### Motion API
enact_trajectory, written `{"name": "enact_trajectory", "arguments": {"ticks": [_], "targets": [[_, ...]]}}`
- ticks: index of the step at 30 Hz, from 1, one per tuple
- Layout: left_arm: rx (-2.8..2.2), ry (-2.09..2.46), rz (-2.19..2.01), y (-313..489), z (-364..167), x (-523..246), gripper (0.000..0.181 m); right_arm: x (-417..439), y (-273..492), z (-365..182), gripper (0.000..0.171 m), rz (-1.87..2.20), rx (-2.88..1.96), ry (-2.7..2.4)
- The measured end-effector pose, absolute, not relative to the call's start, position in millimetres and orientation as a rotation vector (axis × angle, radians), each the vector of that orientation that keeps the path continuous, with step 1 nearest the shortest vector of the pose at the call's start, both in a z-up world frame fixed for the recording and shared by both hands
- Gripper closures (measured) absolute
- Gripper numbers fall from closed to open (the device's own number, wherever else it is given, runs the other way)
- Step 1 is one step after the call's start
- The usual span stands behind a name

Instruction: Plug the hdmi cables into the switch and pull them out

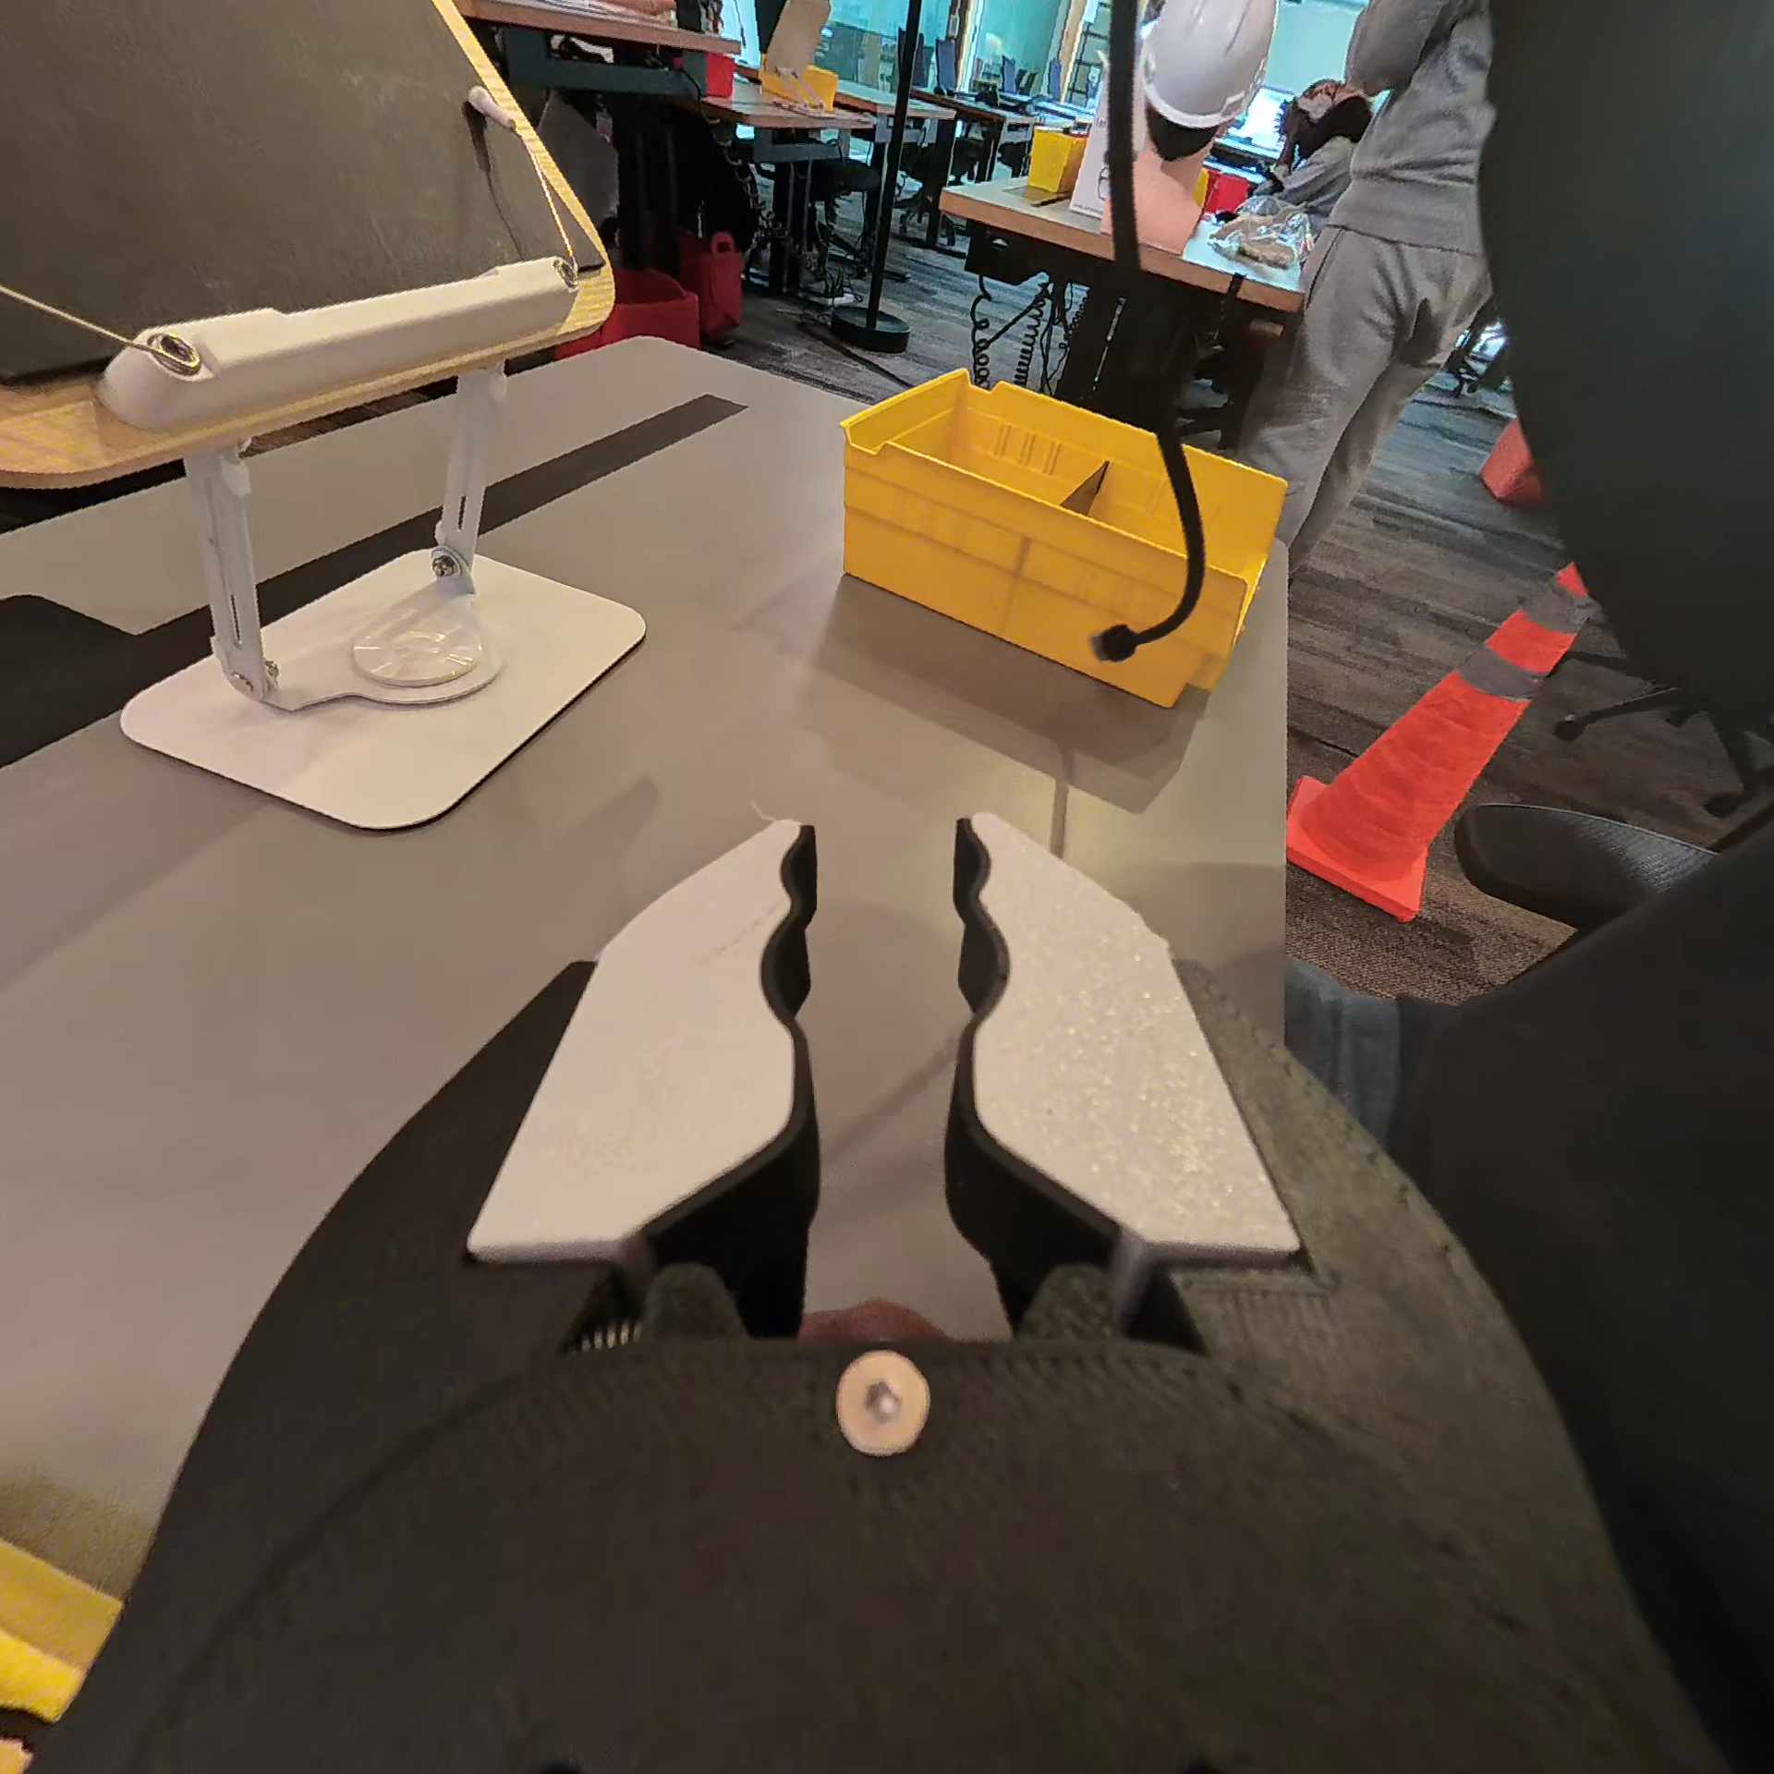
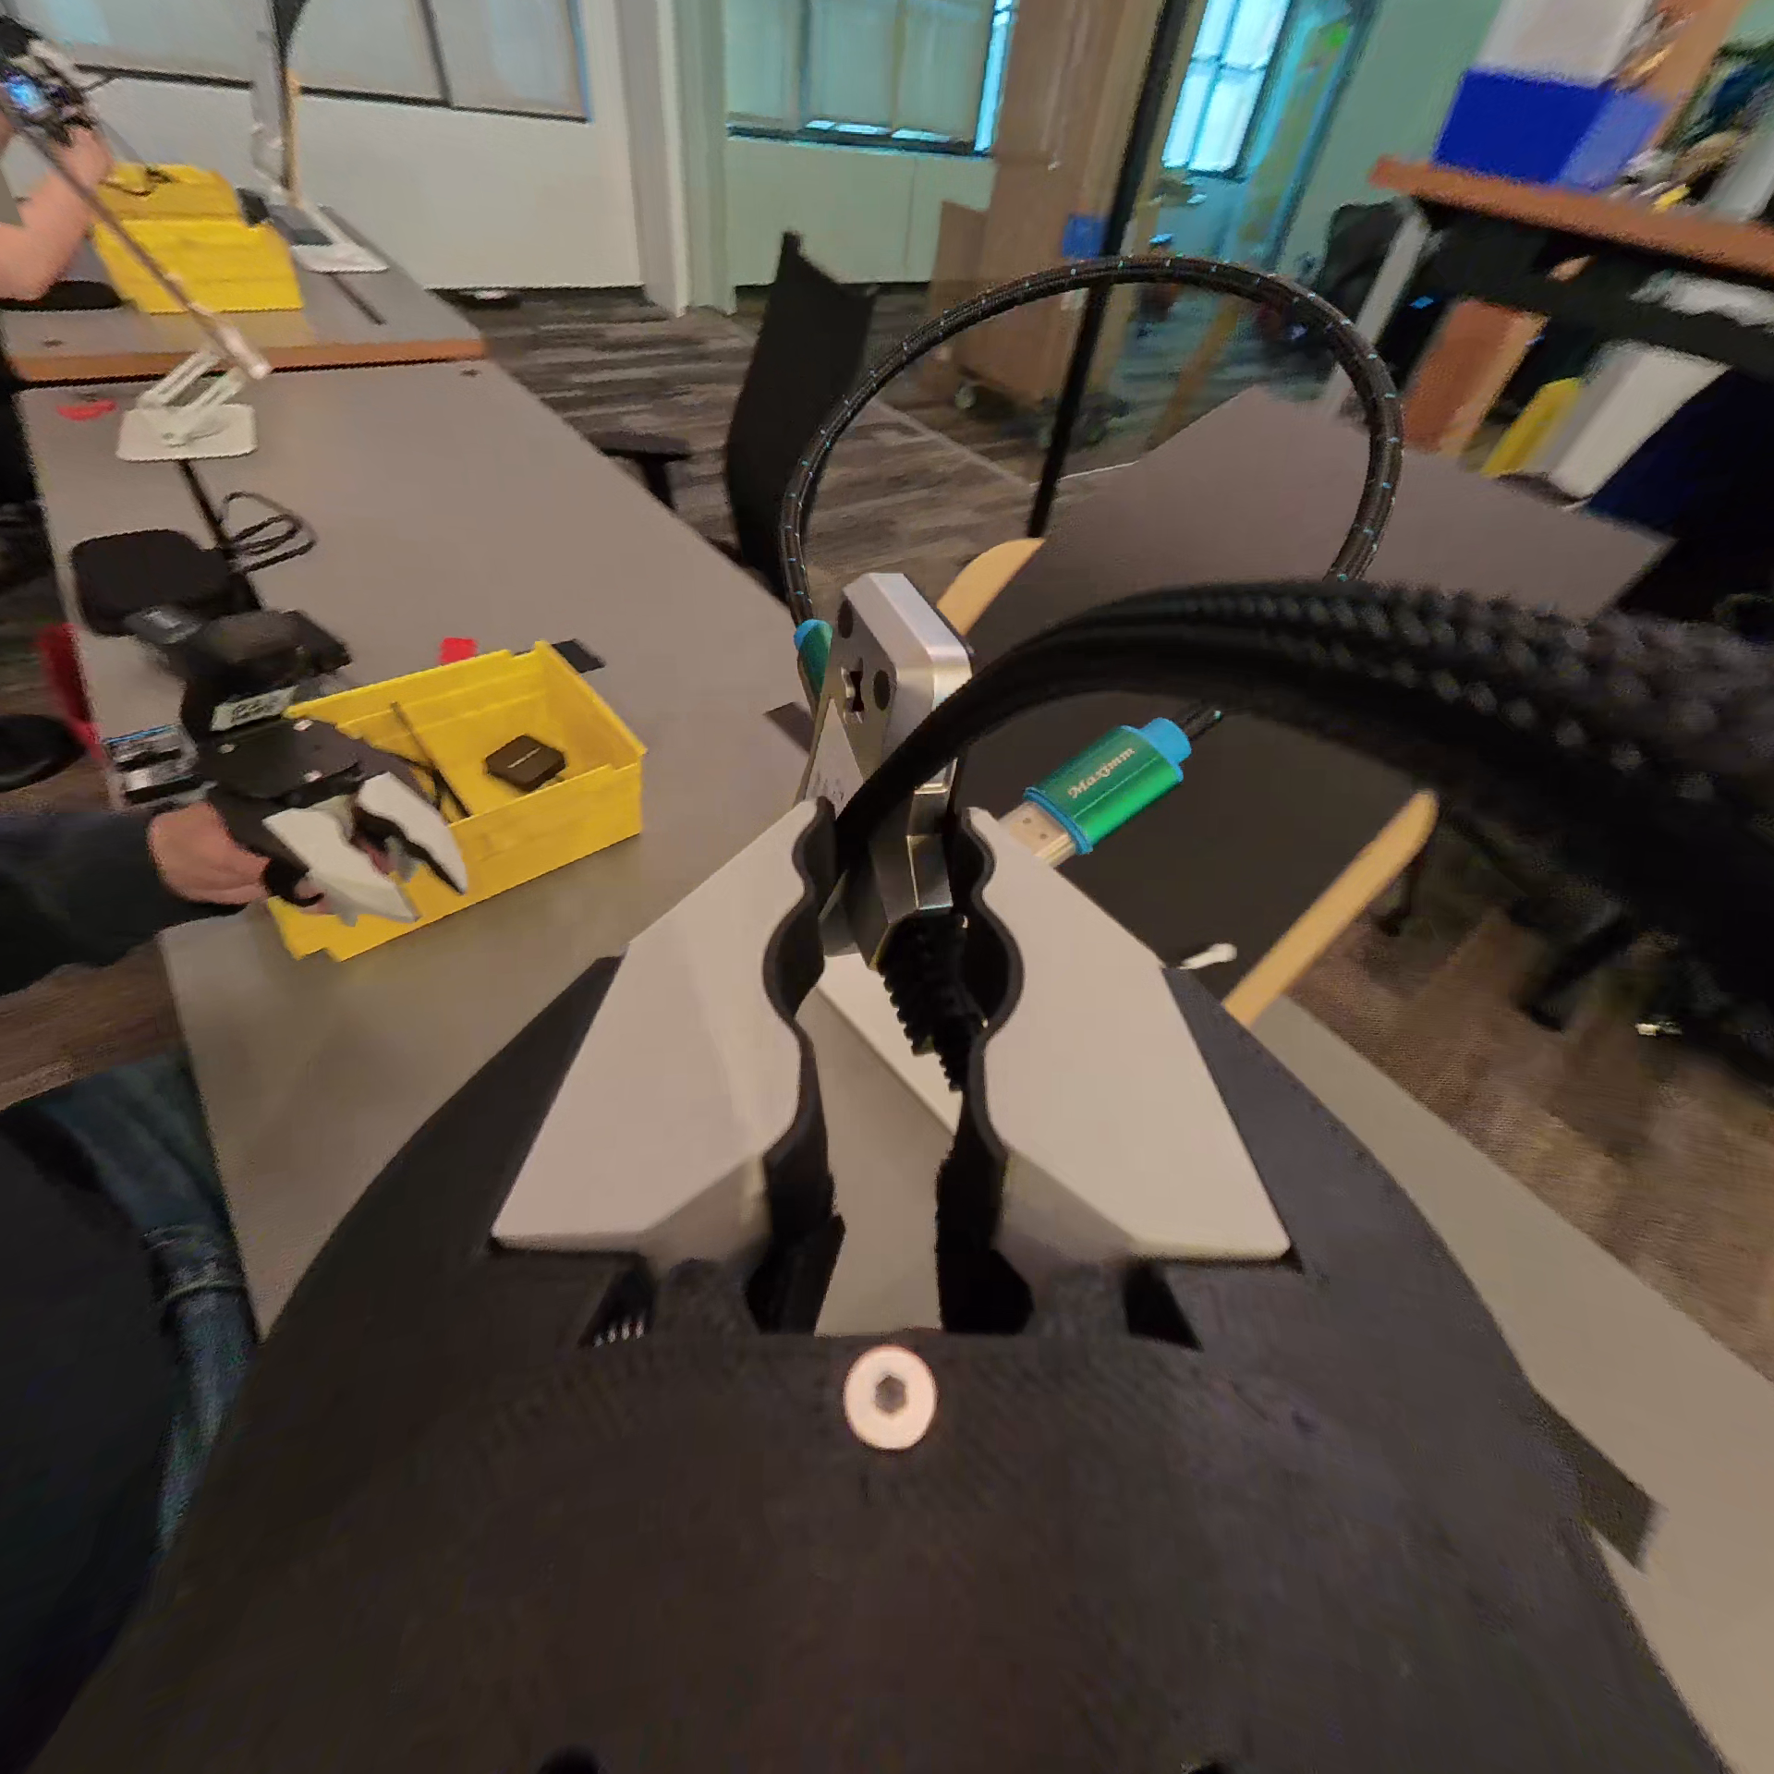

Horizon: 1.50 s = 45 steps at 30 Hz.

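My right gripper (image 2: 893,830) is shut on the lower end of a silver HDMI switch (image 2: 898,672) and holds it up in the air, tilted. A black braided cable (image 2: 1056,278) loops above the switch, and a thick black cable (image 2: 1440,653) passes close to the camera. A green HDMI plug (image 2: 1104,787) with a blue collar hangs free just right of the switch. My left gripper (image 1: 883,835) is open and empty above the grey table (image 1: 576,960); it also shows in the right wrist view (image 2: 432,893) beside the yellow bin. A black cable end (image 1: 1118,643) dangles in front of the bin.
A yellow bin (image 1: 1056,538) stands at the table's far right corner; in the right wrist view (image 2: 538,797) it holds a small black box (image 2: 523,763). A white tablet stand (image 1: 384,691) is at the left. An orange cone (image 1: 1421,749) and a standing person (image 1: 1363,288) are beyond the table.
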<state>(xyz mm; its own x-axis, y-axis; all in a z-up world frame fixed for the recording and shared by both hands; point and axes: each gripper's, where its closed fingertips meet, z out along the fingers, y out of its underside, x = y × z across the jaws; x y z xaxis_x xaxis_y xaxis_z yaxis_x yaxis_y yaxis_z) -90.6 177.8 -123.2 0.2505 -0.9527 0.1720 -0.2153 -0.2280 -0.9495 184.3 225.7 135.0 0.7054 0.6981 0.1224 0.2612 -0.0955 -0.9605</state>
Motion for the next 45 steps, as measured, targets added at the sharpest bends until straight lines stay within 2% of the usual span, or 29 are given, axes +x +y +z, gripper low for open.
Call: {"name": "enact_trajectory", "arguments": {"ticks": [7,11,14,18,25,33,39,45], "targets": [[-1.647,1.107,-1.047,177.8,-124.8,-89.6,0.154,256.6,223.1,224.7,0.151,0.277,-1.56,-0.621],[-1.65,1.109,-1.045,177.8,-125.8,-89.4,0.154,297.9,221.8,257.0,0.152,0.138,-1.547,-0.547],[-1.651,1.113,-1.043,177.5,-126.5,-89.0,0.154,328.3,224.1,261.2,0.169,0.024,-1.54,-0.496],[-1.653,1.12,-1.039,177.1,-127.6,-88.4,0.154,360.3,242.9,210.5,0.171,-0.016,-1.645,-0.431],[-1.654,1.125,-1.026,176.9,-128.2,-88.5,0.154,399.6,274.7,61.6,0.171,0.124,-1.83,-0.3],[-1.666,1.135,-1.018,178.0,-131.9,-85.9,0.154,397.2,256.0,4.9,0.171,0.265,-1.875,-0.29],[-1.671,1.15,-1.002,177.1,-134.4,-84.0,0.154,397.1,243.9,-64.9,0.171,0.327,-2.08,-0.302],[-1.676,1.161,-0.994,176.4,-136.3,-82.5,0.154,396.4,237.1,-111.3,0.171,0.348,-2.215,-0.332]]}}
